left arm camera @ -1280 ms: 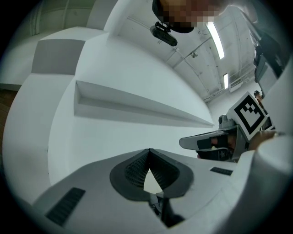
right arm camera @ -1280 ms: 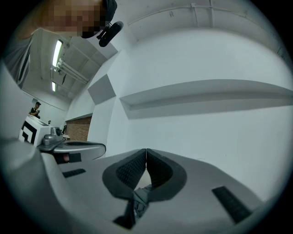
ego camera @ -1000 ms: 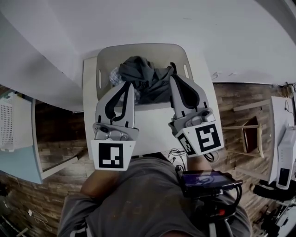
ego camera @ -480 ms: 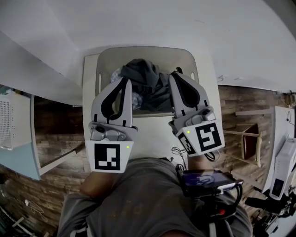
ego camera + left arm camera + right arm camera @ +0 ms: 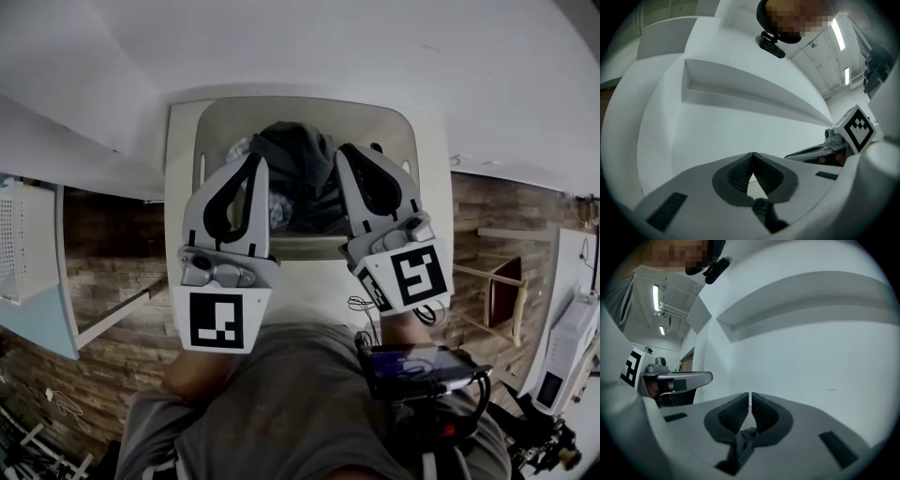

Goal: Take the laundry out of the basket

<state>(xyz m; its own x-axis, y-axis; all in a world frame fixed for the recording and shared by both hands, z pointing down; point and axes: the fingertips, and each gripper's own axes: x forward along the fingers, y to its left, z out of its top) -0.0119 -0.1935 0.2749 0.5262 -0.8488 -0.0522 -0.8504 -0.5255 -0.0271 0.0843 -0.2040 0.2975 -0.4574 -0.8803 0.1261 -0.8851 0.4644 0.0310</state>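
Head view, basket: the beige laundry basket [image 5: 214,141] stands on the white counter [image 5: 314,292], pushed back against the wall.
Head view, laundry: a bunched dark grey garment [image 5: 300,150] fills the middle of the basket, with a paler patterned cloth [image 5: 276,204] at its left side. The heap's long axis runs from the basket's far wall to its near rim.
Head view, grippers: the left gripper [image 5: 255,164] and right gripper [image 5: 342,152] reach over the near rim, one on each side of the dark garment. Neither is clearly nearer.
Left gripper view, fingers: the ribbed fingers [image 5: 738,173] meet at the tips with nothing between them. Only bare white wall [image 5: 740,112] lies ahead, and no laundry shows.
Right gripper view, fingers: the fingers [image 5: 733,416] are closed to a hairline slit and empty, again facing wall.
Judgement: the laundry lies below and between the two grippers, so either must open and tip down into the basket.
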